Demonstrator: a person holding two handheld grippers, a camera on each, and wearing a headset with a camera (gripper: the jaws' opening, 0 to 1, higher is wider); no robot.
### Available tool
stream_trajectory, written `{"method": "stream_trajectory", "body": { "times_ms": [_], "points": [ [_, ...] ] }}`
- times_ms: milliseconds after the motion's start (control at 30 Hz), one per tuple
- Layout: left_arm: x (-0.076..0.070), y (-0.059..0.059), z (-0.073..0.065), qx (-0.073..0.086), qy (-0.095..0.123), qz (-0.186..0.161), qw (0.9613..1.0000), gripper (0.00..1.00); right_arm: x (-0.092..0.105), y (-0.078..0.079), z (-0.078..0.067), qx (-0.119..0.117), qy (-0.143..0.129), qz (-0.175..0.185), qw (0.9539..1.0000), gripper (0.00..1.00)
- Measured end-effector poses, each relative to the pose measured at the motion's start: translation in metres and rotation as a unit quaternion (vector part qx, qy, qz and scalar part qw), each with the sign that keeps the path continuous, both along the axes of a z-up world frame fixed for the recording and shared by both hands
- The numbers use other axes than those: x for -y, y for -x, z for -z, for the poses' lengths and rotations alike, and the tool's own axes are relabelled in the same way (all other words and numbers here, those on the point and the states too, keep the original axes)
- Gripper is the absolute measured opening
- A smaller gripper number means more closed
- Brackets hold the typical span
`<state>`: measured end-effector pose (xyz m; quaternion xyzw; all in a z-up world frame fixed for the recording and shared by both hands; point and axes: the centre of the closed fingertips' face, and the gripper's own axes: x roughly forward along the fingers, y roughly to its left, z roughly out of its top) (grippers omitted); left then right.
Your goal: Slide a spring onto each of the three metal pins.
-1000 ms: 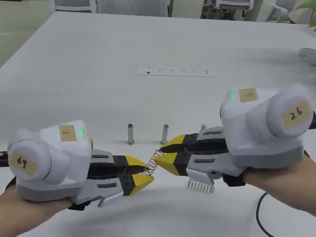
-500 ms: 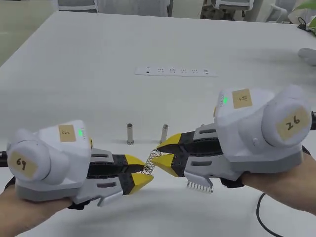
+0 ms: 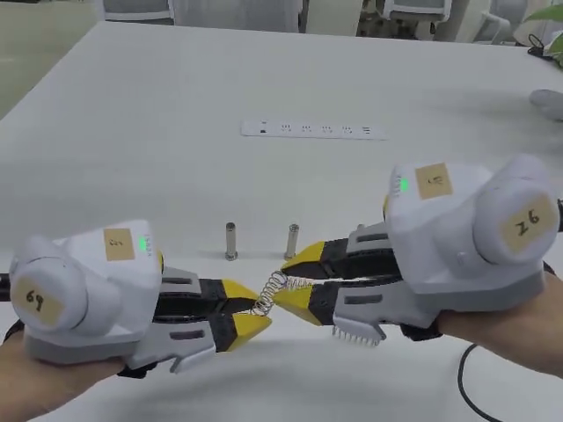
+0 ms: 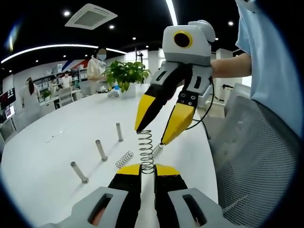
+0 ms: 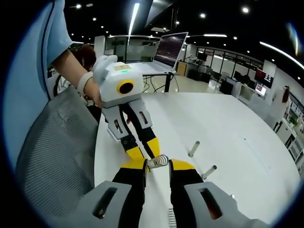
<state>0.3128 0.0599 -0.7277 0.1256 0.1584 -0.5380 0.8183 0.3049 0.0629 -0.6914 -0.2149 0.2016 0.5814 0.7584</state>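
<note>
Far left: left claw (image 3: 262, 308) all but closed, pinching the near end of a spring (image 3: 270, 293) and holding it clear of the worktop (image 3: 158, 123). At 12 o'clock from that spring, three metal pins (image 4: 100, 150) standing upright in a row, spaced apart, every one bare; all three plain in the left gripper view. Just right of the spring, right claw (image 3: 281, 280) part-way open, with the spring's far end between its tips; squeezing or merely straddling, cannot tell. At 4 o'clock from the held spring, under the right claw's body, a second spring (image 3: 356, 335) lying flat on the worktop. By the look of it, nothing threaded so far: three pins to fill, the first spring short of them, seemingly being passed or re-gripped between claws.
</note>
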Motion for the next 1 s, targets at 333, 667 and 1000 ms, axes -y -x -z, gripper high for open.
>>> {"method": "stream_trajectory", "body": {
  "times_ms": [333, 667, 1000],
  "points": [
    [0.001, 0.003, 0.001, 0.001, -0.006, 0.018, 0.9998, 0.01, 0.005, 0.005, 0.003, -0.011, 0.031, -0.035, 0.9988, 0.24],
    [0.002, 0.014, 0.005, -0.002, -0.021, 0.045, 0.9988, 0.01, 0.008, 0.011, 0.004, -0.035, 0.081, -0.103, 0.9907, 0.23],
    [0.005, 0.019, 0.006, -0.004, -0.027, 0.063, 0.9976, 0.01, 0.002, 0.017, 0.006, -0.055, 0.114, -0.158, 0.9793, 0.19]
  ]
}}
